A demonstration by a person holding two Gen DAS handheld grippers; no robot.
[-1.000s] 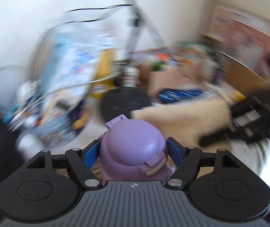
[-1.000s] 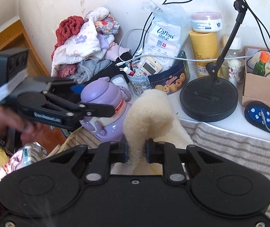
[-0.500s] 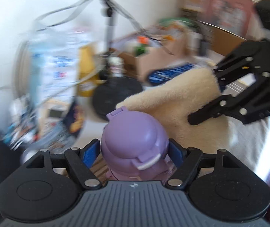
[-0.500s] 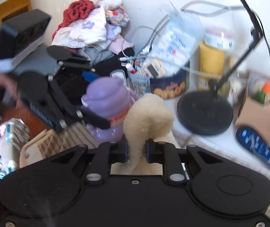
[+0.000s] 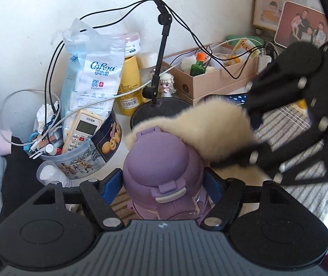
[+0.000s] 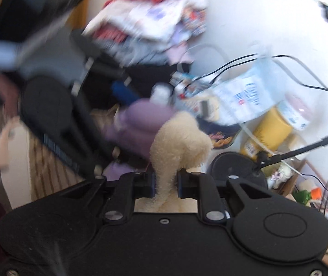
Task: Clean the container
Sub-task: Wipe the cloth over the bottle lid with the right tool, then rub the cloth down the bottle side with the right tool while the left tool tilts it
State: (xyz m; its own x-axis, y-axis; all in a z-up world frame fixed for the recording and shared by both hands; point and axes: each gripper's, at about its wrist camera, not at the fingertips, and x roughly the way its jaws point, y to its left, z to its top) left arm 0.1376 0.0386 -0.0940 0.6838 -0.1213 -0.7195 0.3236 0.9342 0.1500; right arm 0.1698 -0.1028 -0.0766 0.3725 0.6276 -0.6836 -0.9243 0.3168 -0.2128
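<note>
Right tongs (image 6: 165, 185), clamping cloth (image 5: 209, 126), rolled onto bottle (image 5: 164, 168), apparently gripped by left tongs (image 5: 164, 184)

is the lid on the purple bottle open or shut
Shut. In the left wrist view the purple bottle's domed flip lid sits flush on the body, its front latch tab down. The cream cloth lies against its top.

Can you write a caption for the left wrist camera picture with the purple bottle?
Left gripper holds the purple bottle while the right gripper's fluffy cream cloth wipes its lid.
</note>
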